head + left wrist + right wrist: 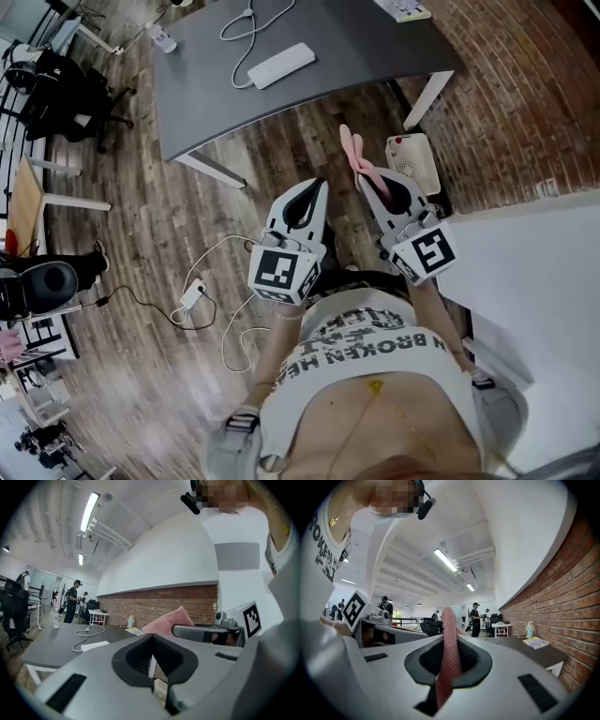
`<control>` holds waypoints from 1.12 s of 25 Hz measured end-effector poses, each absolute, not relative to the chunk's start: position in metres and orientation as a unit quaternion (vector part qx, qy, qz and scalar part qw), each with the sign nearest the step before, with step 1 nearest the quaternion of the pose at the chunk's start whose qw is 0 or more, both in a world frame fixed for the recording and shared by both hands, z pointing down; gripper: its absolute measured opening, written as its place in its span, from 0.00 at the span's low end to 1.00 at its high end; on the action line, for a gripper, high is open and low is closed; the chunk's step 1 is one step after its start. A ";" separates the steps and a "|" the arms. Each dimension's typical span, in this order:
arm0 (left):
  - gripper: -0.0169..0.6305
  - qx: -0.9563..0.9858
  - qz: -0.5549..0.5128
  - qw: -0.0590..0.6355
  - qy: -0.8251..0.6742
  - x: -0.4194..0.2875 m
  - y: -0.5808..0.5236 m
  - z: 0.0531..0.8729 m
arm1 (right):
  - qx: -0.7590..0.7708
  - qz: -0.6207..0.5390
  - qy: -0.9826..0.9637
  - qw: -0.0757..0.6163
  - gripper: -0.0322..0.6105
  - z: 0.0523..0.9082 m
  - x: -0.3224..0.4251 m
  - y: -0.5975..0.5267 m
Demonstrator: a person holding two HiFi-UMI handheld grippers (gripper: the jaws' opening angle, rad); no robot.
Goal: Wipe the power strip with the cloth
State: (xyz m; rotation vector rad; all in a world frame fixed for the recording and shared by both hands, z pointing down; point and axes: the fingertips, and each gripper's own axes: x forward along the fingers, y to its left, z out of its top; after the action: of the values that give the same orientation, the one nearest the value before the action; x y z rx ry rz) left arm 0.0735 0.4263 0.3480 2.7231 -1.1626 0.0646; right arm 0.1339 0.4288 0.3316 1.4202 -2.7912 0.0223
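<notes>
The white power strip [281, 66] lies on the grey table [375, 47] ahead of me, its cord looping away behind it. It shows again in the left gripper view as the power strip [93, 646] on the table [51, 648]. My right gripper [367, 180] is shut on a pink cloth [352, 150] that sticks out past its tips. In the right gripper view the cloth [449, 644] stands pinched between the jaws of the right gripper [449, 639]. My left gripper [321, 186] is shut and holds nothing; its jaws meet in its own view [152, 638]. Both grippers hover short of the table's near edge.
A white perforated box [413, 160] sits on the wood floor by the table leg [424, 98]. A white adapter [192, 295] with cables lies on the floor at the left. Office chairs [66, 94] stand far left. A brick wall [525, 103] and a white surface [534, 291] are at the right.
</notes>
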 end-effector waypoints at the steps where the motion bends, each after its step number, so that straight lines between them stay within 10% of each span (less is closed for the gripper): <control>1: 0.04 0.918 0.021 0.091 -0.386 0.074 0.413 0.349 | 0.456 0.006 -0.890 0.005 0.08 0.331 0.133 0.416; 28: 0.04 0.932 0.021 0.112 -0.344 -0.005 0.192 0.364 | 0.464 -0.004 -0.884 0.051 0.08 0.334 0.032 0.184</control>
State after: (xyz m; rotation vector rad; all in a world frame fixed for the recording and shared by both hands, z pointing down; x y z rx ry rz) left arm -0.0051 0.1924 0.3644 2.7369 -1.0090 0.0613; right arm 0.0315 0.1845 0.3340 1.4120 -2.6906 -0.0131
